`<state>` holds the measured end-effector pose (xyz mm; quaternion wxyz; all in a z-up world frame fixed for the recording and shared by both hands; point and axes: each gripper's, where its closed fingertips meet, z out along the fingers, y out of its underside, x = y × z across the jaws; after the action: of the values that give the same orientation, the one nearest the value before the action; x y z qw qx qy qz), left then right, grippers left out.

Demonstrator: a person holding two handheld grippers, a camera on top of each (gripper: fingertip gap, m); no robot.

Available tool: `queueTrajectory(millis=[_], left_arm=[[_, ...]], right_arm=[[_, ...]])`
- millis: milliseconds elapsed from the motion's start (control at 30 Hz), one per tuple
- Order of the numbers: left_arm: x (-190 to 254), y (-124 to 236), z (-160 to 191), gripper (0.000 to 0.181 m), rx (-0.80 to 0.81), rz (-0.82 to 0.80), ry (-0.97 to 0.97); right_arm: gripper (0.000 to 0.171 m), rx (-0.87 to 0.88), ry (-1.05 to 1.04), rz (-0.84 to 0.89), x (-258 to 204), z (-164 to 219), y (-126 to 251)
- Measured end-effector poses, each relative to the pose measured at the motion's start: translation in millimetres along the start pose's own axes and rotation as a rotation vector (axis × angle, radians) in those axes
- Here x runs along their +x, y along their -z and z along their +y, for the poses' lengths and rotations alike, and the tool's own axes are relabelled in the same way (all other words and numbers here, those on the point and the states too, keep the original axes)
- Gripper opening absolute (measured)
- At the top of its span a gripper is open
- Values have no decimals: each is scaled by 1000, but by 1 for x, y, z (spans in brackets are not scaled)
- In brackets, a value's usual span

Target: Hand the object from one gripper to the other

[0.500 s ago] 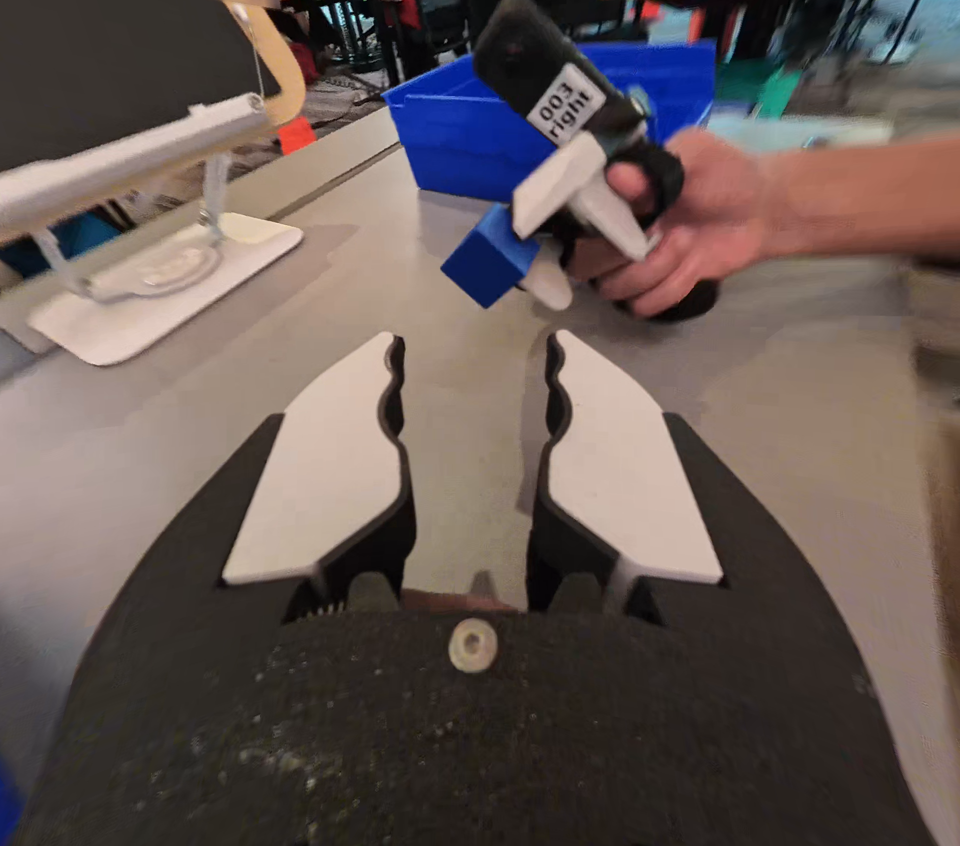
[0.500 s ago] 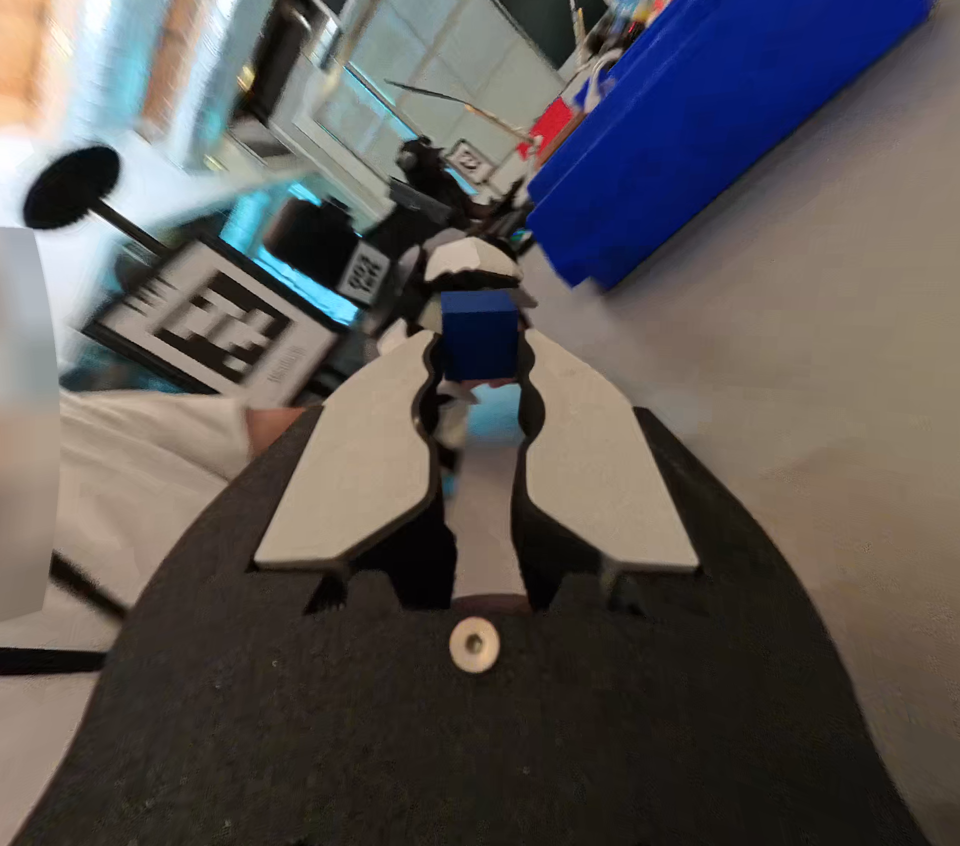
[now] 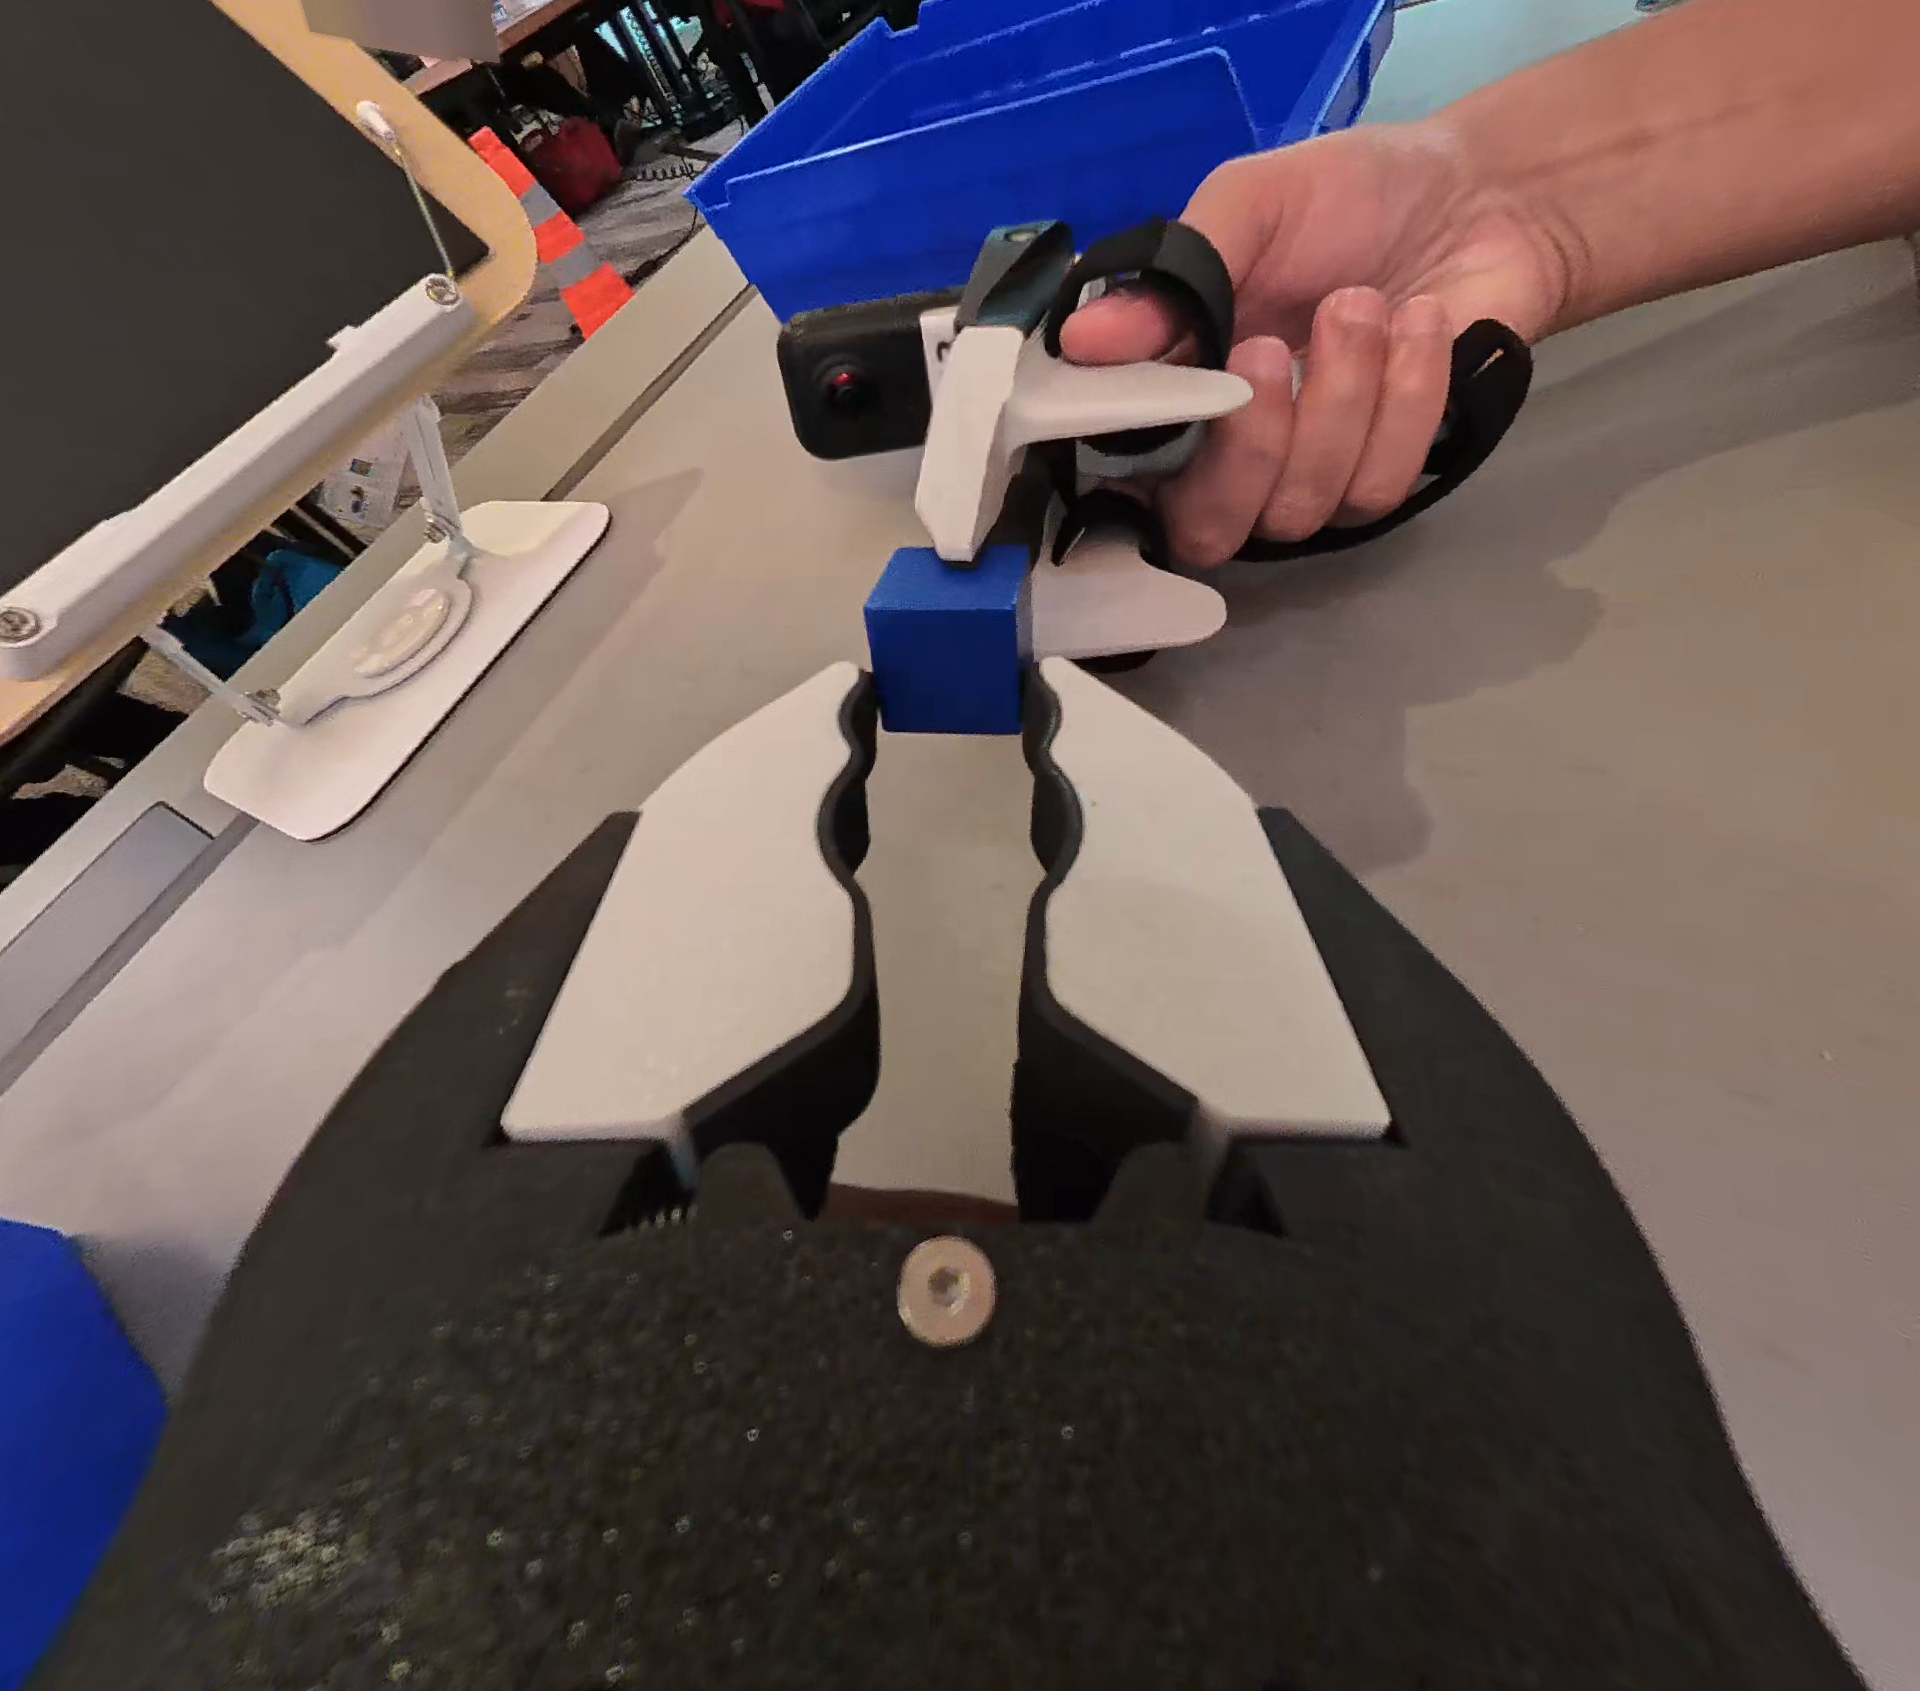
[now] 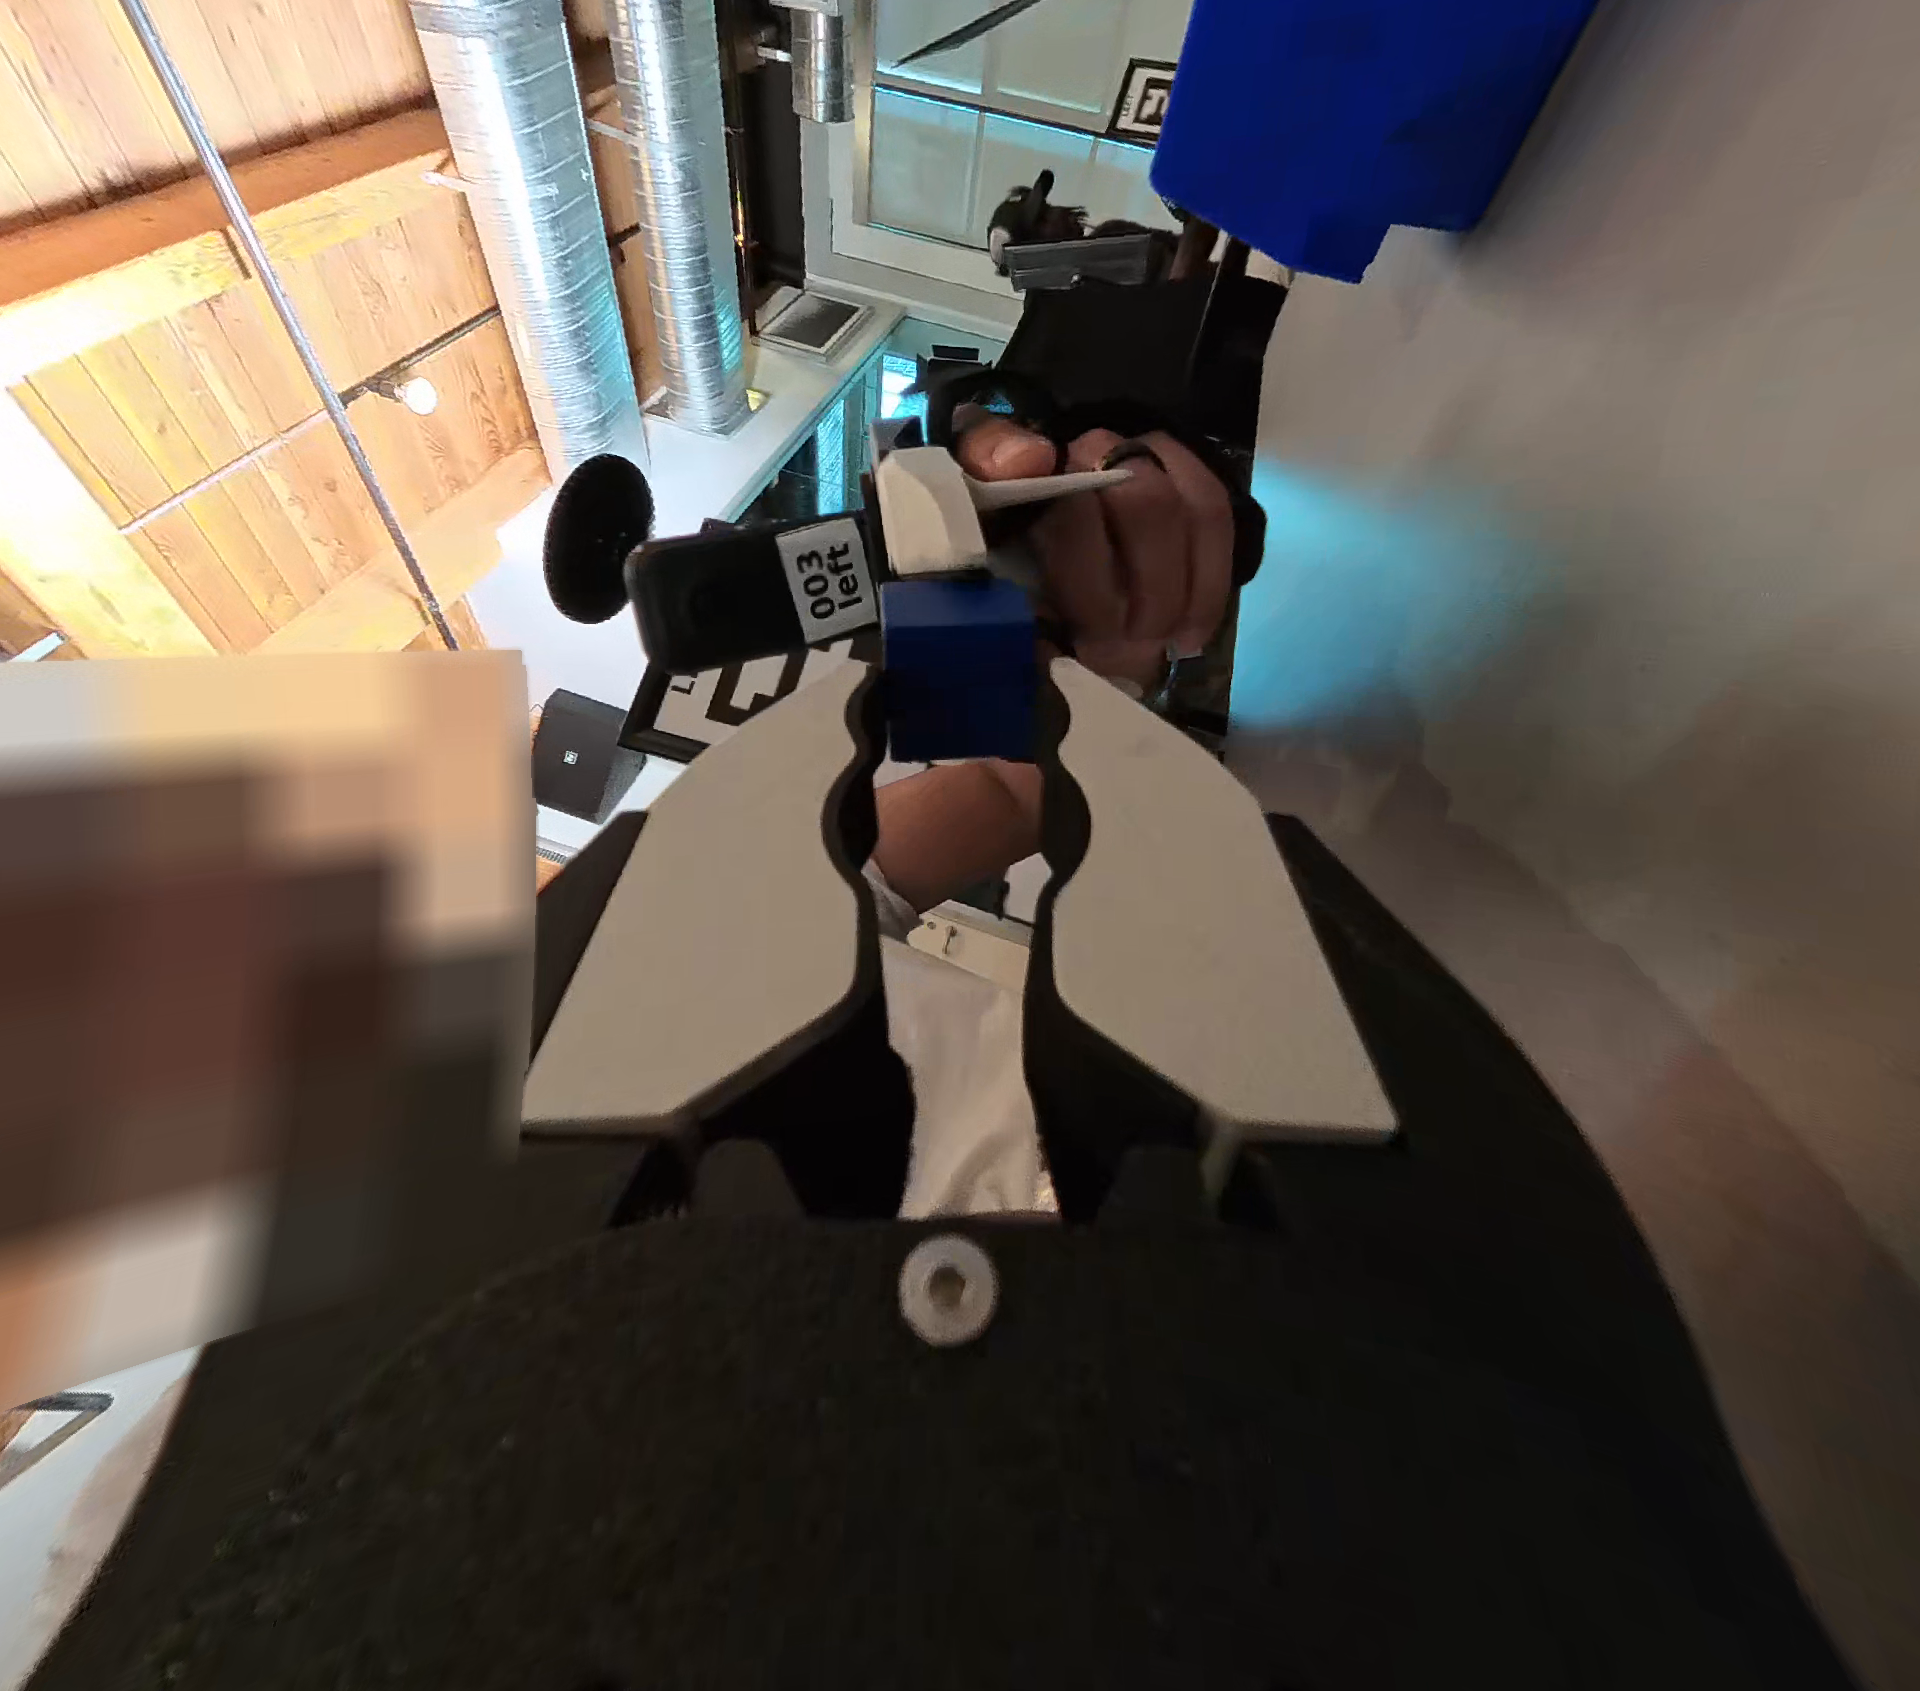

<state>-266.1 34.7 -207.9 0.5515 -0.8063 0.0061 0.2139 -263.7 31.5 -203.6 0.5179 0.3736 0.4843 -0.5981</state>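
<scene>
**Blue cube between two hand-held grippers, above the counter**

Item: one small blue cube (image 3: pixel 943 654), held in the air over the grey counter (image 3: pixel 1558 810), clear of its surface.

Holder: right hand-held gripper (image 3: pixel 987 576), carried in a person's hand (image 3: pixel 1340 353). Its two white fingers close on the cube, one from above and one from below as the left wrist view shows them. In its own view the cube (image 4: pixel 961 670) sits clamped at the fingertips of the right hand-held gripper (image 4: pixel 956 706).

Receiver: left hand-held gripper (image 3: pixel 948 696). Its fingers stand either side of the cube at the very tips, at 9 and 3 o'clock to it. They look to be touching or almost touching the side faces; whether they press cannot be told.

Key relation: the cube lies dead ahead of the left hand-held gripper, at 12 o'clock, only just inside its tips. The two pairs of fingers are crossed, each taking a different pair of faces, so they do not foul each other. The cube has no long axis.

Judgement: the handover is at the shared-hold point. The left side likely needs a firm close, perhaps a little farther forward, before the right lets go; a shallow tip hold could let the cube slip.

Background: blue bin (image 3: pixel 1091 114) at 12 o'clock on the counter, well behind the cube.
</scene>
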Motion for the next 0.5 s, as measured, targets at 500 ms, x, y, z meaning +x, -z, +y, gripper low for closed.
queueTrajectory(millis=[500], left_arm=[[-52,7,33,26,-337,-362,-321]], right_arm=[[41,242,673,706,20,-48,15]])
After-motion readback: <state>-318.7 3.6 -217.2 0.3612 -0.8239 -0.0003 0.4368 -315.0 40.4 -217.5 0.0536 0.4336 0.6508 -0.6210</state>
